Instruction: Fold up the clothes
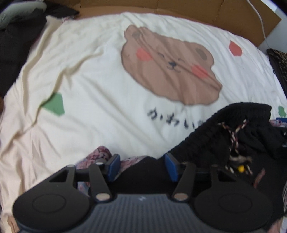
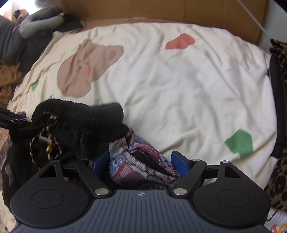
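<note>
Both claws spread: left claw (image 1: 141, 167) and right claw (image 2: 140, 164) straddle the bunched garment (image 2: 140, 166) (black, patterned)

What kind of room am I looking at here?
Most likely a bedroom. A cream bedsheet printed with a cartoon bear covers a bed, a brown headboard stands behind it, and clothes such as a black knit garment lie on top.

Cream bear-print bedcover (image 1: 93, 75), brown cardboard (image 2: 161, 10) behind, leopard-print fabric (image 2: 279, 172) at right edge.
</note>
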`<state>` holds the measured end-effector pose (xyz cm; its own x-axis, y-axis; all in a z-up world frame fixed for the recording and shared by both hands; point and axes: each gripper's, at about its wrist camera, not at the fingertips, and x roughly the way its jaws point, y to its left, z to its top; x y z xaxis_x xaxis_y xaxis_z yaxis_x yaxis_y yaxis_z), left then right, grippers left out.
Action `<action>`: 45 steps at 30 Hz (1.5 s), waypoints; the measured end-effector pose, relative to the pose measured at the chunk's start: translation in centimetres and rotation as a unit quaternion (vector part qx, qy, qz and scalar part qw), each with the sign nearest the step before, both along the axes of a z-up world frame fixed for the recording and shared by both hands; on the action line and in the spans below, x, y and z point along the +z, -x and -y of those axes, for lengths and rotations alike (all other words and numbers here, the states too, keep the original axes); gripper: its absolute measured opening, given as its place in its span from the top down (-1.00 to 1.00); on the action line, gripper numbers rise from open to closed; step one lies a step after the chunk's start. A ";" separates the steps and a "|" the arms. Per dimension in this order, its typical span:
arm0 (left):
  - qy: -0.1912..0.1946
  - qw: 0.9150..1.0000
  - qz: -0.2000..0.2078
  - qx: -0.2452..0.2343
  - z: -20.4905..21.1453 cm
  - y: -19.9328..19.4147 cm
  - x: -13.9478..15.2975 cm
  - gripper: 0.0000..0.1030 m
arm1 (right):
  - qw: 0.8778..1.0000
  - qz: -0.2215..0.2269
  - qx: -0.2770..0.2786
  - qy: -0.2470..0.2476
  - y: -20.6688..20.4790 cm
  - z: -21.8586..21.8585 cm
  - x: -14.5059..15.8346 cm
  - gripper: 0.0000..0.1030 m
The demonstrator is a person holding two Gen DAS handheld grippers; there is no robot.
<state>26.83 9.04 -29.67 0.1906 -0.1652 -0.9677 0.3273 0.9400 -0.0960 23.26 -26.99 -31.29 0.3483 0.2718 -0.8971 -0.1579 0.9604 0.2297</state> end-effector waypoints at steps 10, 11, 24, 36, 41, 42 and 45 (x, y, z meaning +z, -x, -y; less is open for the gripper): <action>-0.013 0.999 -0.041 -0.020 -2.1 4.1 0.8 -0.22 | 0.999 -0.001 0.028 -0.022 2.3 -0.4 -0.3 -0.15; -0.016 0.999 -0.044 -0.022 -2.1 4.5 0.7 -0.21 | 0.999 0.000 0.027 -0.026 2.4 -0.3 -0.1 -0.02; -0.012 0.998 0.062 -0.028 -0.5 3.7 6.0 0.76 | 0.995 0.092 -0.036 -0.023 2.1 3.1 5.3 0.76; 0.067 0.989 0.123 -0.037 2.4 3.8 7.0 0.76 | 0.993 0.065 -0.100 0.004 4.0 6.0 3.7 0.76; 0.060 0.994 0.073 -0.057 3.1 5.6 3.1 0.75 | 0.995 0.027 -0.094 0.008 5.3 5.2 1.2 0.57; 0.054 0.994 0.067 -0.065 3.1 6.2 2.6 0.75 | 0.996 0.021 -0.090 0.008 5.5 5.0 1.0 0.42; 0.045 0.995 0.046 -0.082 3.1 7.5 1.3 0.74 | 0.997 0.005 -0.077 0.006 6.0 4.4 0.7 0.14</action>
